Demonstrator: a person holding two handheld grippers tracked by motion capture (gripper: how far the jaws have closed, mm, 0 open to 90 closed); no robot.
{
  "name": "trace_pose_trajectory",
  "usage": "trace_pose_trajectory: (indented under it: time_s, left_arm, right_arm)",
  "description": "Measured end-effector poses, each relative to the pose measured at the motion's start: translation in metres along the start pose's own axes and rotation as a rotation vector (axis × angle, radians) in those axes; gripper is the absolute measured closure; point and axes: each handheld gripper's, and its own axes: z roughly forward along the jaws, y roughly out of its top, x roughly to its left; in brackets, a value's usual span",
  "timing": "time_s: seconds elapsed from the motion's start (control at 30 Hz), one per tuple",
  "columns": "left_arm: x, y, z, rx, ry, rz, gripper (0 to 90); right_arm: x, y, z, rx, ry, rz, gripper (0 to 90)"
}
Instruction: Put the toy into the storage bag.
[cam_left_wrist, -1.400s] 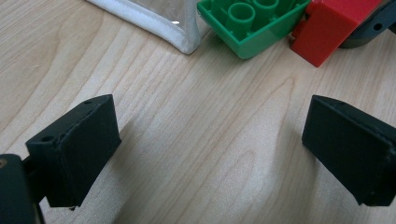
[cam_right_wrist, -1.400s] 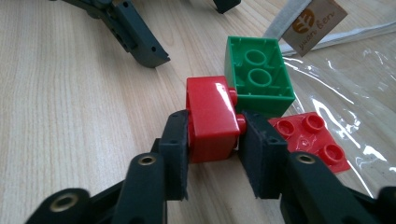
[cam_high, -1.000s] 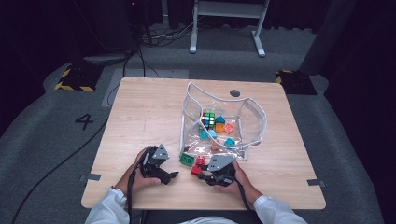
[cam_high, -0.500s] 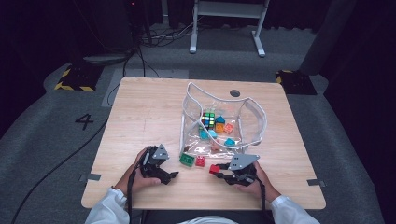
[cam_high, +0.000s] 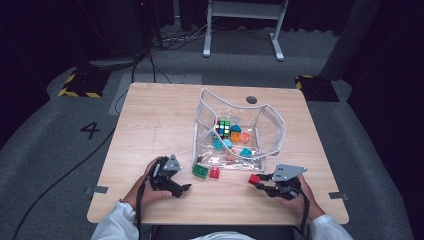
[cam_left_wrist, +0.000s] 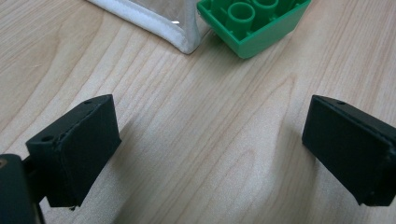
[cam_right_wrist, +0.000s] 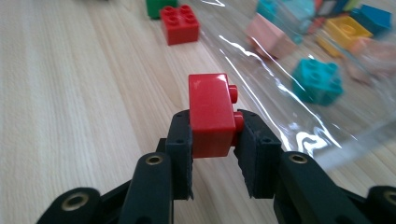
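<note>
Red plastic stands out in the high view: a small red building brick (cam_high: 255, 178) is clenched at the tip of the right gripper (cam_high: 260, 181), low on the wooden tabletop (cam_high: 150, 120) near its front edge and just outside the clear plastic zip pouch (cam_high: 235, 131) that holds a colourful puzzle cube (cam_high: 223, 128) and other bricks. A second red studded brick (cam_high: 214, 173) and a green studded brick (cam_high: 200, 171) lie beside the pouch's front edge, with the left gripper (cam_high: 182, 187) near them. In the left gripper view its jaws stand wide apart over bare wood, grasping nothing, the green brick (cam_left_wrist: 252, 23) just ahead by the pouch's white-trimmed corner (cam_left_wrist: 184, 39). In the right gripper view the jaws pinch the red brick (cam_right_wrist: 211, 114) by its sides, studs facing the pouch. The step looks like emptying the pouch; next the brick wants setting down on open wood and letting go. Compared with a second ago, the right gripper has carried the brick rightward, away from the pouch mouth; the left has stayed put.
</note>
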Motion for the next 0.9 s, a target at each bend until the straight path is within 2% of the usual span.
trace_pose_trajectory:
  time_s: [0.13,0.23,0.37,0.47,0.6,0.9]
  left_arm:
    - [0.0,0.0,0.0,0.0,0.0,0.0,4.1]
    - [0.0,0.0,0.0,0.0,-0.002,-0.001,4.1]
    - [0.0,0.0,0.0,0.0,0.0,0.0,4.1]
    - [0.0,0.0,0.0,0.0,0.0,0.0,4.1]
    - [0.0,0.0,0.0,0.0,0.0,0.0,4.1]
    - [0.0,0.0,0.0,0.0,-0.002,-0.001,4.1]
  right_arm:
    - [-0.007,-0.008,-0.011,-0.001,-0.023,0.023,68.0]
    - [-0.011,-0.016,-0.018,-0.002,-0.056,0.026,68.1]
    - [-0.019,-0.023,-0.028,-0.011,-0.084,0.06,68.1]
    - [-0.028,-0.028,-0.036,-0.026,-0.134,0.067,68.1]
    - [-0.042,-0.029,-0.05,-0.065,-0.165,0.1,68.1]
    - [-0.072,-0.023,-0.075,-0.085,-0.236,0.136,68.1]
